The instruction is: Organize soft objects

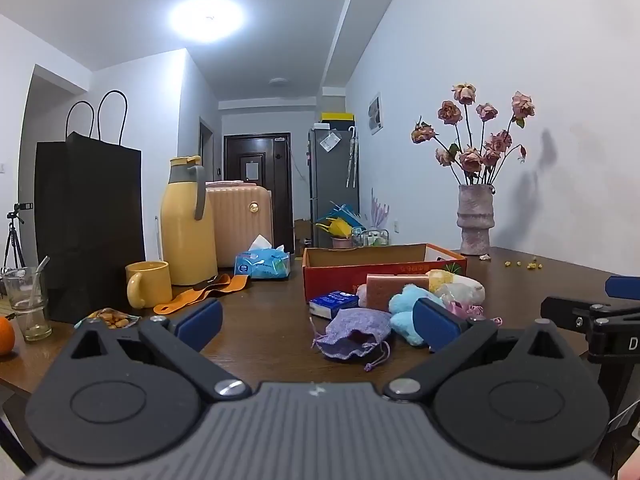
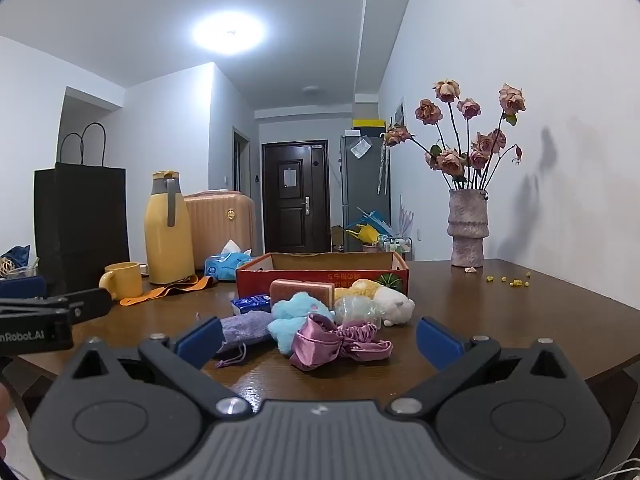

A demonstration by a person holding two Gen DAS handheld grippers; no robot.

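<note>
Left wrist view: the left gripper [image 1: 318, 326] hovers low over a dark brown wooden table [image 1: 264, 320], its blue-padded fingers [image 1: 199, 323] spread as wide as they go and holding nothing. Just ahead lies a knitted lilac drawstring pouch [image 1: 356, 338], slumped and wrinkled, its mouth gaping. Behind it sits a fluffy pale-blue plush toy [image 1: 404, 312], partly hidden by the right-hand pad, then a pink rectangular sponge [image 1: 394, 291] and a small blue-and-white tissue packet [image 1: 332, 304]. All crowd against the front of a shallow red cardboard box [image 1: 360, 270], open-topped; its inside cannot be seen from this low angle. The right gripper's black frame pokes in at the far right edge.

Right wrist view: the right gripper [image 2: 320, 340] is likewise fully spread and empty. Nearest its pads is a shiny mauve satin pouch [image 2: 320, 340], crumpled, touching a ruffled satin scrunchie [image 2: 362, 338]. Behind them lie the blue plush, a clear crinkly plastic item [image 2: 354, 308] and a cream-and-yellow plush animal [image 2: 390, 298], with the red box just beyond.

Judgement: sorting appears not yet begun, as every soft item I can see lies outside the box. The next move likely calls for lowering onto one limp piece and pinching its bulk, since loose cloth may slip or drag neighbours along.
</note>
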